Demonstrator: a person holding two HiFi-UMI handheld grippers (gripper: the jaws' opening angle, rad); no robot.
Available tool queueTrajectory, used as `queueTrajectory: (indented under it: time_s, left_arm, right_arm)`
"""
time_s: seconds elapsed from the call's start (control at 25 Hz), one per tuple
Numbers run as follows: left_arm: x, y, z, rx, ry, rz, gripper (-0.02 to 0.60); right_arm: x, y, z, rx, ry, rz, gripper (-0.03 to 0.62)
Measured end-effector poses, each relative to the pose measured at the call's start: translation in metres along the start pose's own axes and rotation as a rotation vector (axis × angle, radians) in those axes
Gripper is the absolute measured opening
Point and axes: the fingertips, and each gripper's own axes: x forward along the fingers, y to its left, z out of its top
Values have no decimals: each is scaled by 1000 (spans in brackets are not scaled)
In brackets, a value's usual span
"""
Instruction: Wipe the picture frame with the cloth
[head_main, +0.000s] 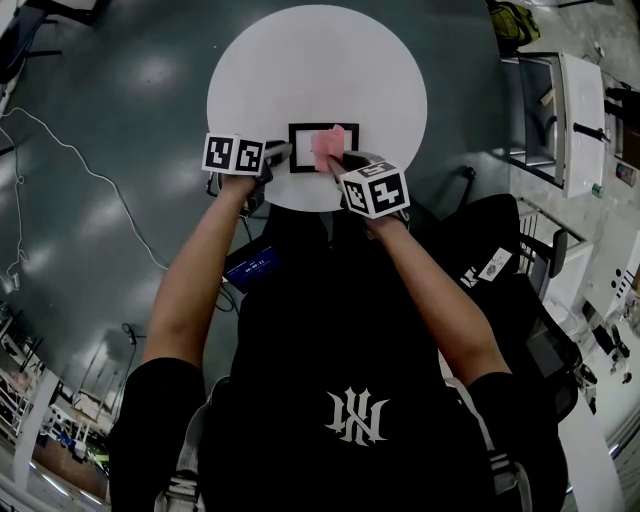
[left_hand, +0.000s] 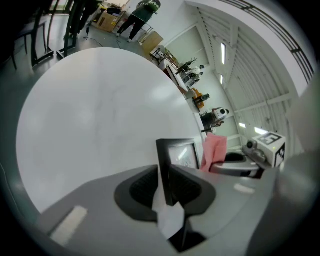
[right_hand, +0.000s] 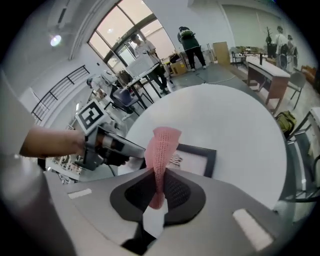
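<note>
Left gripper (head_main: 283, 152): my jaws clamp black rectangular picture frame (head_main: 322, 126). Right gripper (head_main: 336, 160): jaws pinch pink mesh cloth (head_main: 332, 143). Wiping step; next, a steady sweep.

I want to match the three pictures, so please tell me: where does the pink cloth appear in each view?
Head view: cloth at centre top, over the right half of the picture frame.
Left gripper view: right of centre, beside the frame.
Right gripper view: centre, between the fingers.
Shared landmark: the black picture frame.

Picture frame (head_main: 303, 148) partly under the pink cloth (head_main: 331, 147), its print too small for detail
</note>
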Motion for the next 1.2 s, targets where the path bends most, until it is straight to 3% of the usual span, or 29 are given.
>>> queueTrajectory:
  time_s: [0.16, 0.24, 0.6, 1.2]
  left_arm:
    - [0, 1, 0, -3, -3, 1, 67]
    - [-1, 1, 1, -4, -4, 2, 68]
    - [-1, -1, -2, 4, 2, -4, 69]
    - [5, -7, -4, 23, 34, -14, 71]
  right_arm:
    - [31, 52, 1, 30, 21, 156, 29]
    - [50, 65, -4, 19, 46, 175, 29]
    - [65, 62, -15, -66, 89, 126, 28]
    - [42, 25, -26, -35, 106, 57, 28]
